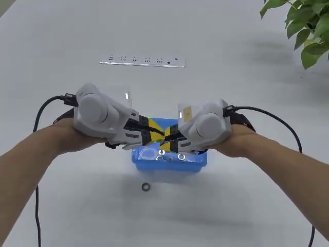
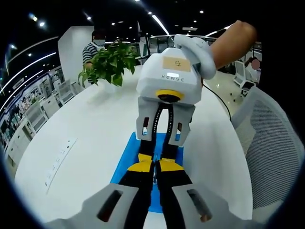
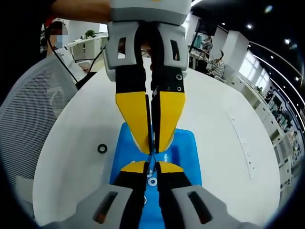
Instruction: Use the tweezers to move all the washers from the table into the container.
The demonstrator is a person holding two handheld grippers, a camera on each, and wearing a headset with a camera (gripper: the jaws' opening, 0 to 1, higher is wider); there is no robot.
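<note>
A blue container (image 1: 195,163) sits on the white table and holds a few washers (image 1: 181,156). One washer (image 1: 146,187) lies on the table in front of it, also seen at the washer (image 3: 102,148) beside the container (image 3: 186,157). My left gripper (image 1: 154,133) and right gripper (image 1: 167,140) meet tip to tip above the container. Both are shut on thin metal tweezers (image 1: 162,152), whose tip points down into the container. In the left gripper view my own jaws (image 2: 155,168) pinch the thin strip. The right gripper (image 3: 151,167) holds it just below the left one's yellow tips.
A white power strip (image 1: 142,60) lies at the back of the table. A green plant (image 1: 308,25) stands at the far right. Black cables (image 1: 41,110) trail from both grippers. A mesh chair (image 2: 271,143) stands at the table's near edge.
</note>
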